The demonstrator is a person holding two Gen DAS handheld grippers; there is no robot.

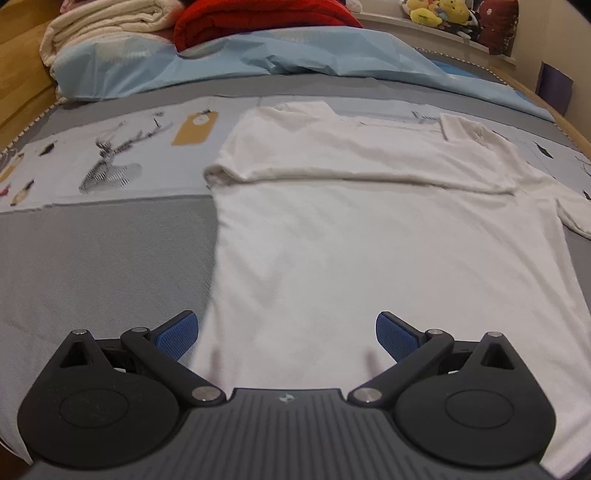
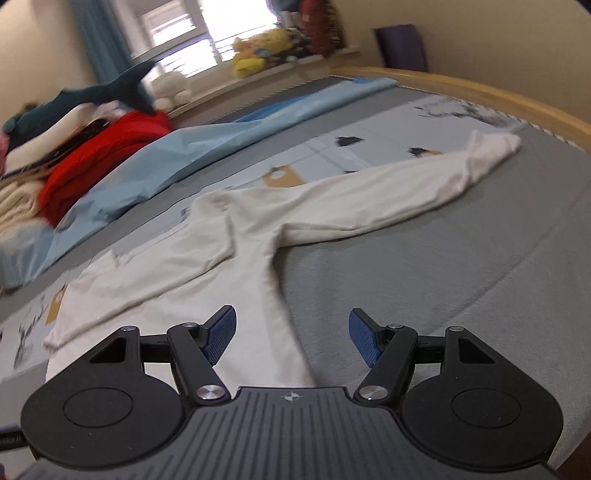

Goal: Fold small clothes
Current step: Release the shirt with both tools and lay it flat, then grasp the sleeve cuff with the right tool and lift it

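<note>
Shirt (image 1: 369, 229), white and long-sleeved, lies flat on the bed (image 1: 110, 251), filling the centre and right of the left wrist frame. One sleeve (image 1: 351, 147) is folded across the chest, running from left to right in the upper middle of that frame. The hem end reaches down to the bottom centre, between the jaws of the left gripper (image 1: 287, 338). Those jaws stand wide apart with nothing clamped; the blue pads (image 1: 177, 336) sit either side of the cloth's lower part, the left pad at the shirt's left edge, the right pad over the white fabric. Whether they touch the cloth cannot be told.

In the right wrist frame the shirt (image 2: 177, 266) runs from lower left toward the centre, and the other sleeve (image 2: 388, 192) stretches out unfolded to the upper right, its cuff near the bed's wooden edge (image 2: 498, 96). The right gripper (image 2: 291, 339) sits at the bottom centre, jaws apart and holding nothing. Its left pad (image 2: 221, 336) is over the shirt's side; the right pad is over bare grey bed cover, so the shirt's edge passes between them.

Beyond the shirt, a light blue sheet (image 1: 221, 62) lies rumpled across the upper part of the left wrist frame, with a red blanket (image 1: 258, 22) and a cream blanket (image 1: 107, 26) piled behind it. Yellow plush toys (image 2: 258, 51) sit on a sill at the upper centre of the right wrist frame.
</note>
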